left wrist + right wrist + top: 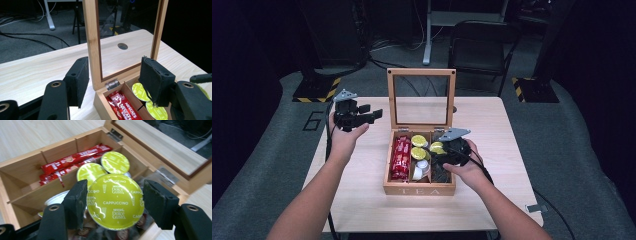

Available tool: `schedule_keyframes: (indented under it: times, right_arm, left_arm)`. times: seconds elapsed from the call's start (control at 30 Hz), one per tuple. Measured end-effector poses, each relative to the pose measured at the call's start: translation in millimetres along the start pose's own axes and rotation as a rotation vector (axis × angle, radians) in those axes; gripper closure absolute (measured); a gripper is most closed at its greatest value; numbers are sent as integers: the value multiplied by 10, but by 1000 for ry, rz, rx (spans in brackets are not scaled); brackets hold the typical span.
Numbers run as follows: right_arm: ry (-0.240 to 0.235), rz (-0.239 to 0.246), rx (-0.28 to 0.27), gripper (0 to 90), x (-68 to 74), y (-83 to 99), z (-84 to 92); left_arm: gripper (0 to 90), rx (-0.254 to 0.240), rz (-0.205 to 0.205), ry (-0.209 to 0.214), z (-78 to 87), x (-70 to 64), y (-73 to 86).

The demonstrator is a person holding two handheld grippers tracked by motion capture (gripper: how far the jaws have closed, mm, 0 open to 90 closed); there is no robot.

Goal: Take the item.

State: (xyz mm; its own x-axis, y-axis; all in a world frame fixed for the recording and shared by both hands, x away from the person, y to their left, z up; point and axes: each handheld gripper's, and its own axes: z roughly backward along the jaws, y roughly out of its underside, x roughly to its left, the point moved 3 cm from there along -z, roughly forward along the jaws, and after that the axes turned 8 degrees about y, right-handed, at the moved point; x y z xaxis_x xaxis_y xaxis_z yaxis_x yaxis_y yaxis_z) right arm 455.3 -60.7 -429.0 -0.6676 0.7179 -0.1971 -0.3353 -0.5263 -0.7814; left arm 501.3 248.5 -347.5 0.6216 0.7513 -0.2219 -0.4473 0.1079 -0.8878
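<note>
A wooden tea box (419, 190) stands open at the middle of the table, its glass lid (421, 72) upright. Red Nescafe sachets (401, 157) (72, 161) fill its left compartment; lime-green capsules (418, 141) (115, 162) lie in the middle one. My right gripper (439, 150) (113, 195) hangs over the box's right side, shut on a lime-green cappuccino capsule (112, 201) with its foil top facing the camera. My left gripper (371, 113) (113, 67) is held left of the lid, open, nothing between its pads.
White capsules (422, 167) and dark ones (439, 172) lie in the box's near compartments. The table has a round cable hole (122, 46) behind the lid. A black chair (477, 45) stands beyond the table. A small tag (537, 208) lies at the right front edge.
</note>
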Motion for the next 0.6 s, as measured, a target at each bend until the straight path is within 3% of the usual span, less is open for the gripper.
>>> schedule_keyframes:
  times: [0.6]
  right_arm:
    - [97, -75, 16, 370, -432, 198, 184]
  left_arm:
    - [406, 4, -1, 1, -13, -1, 3]
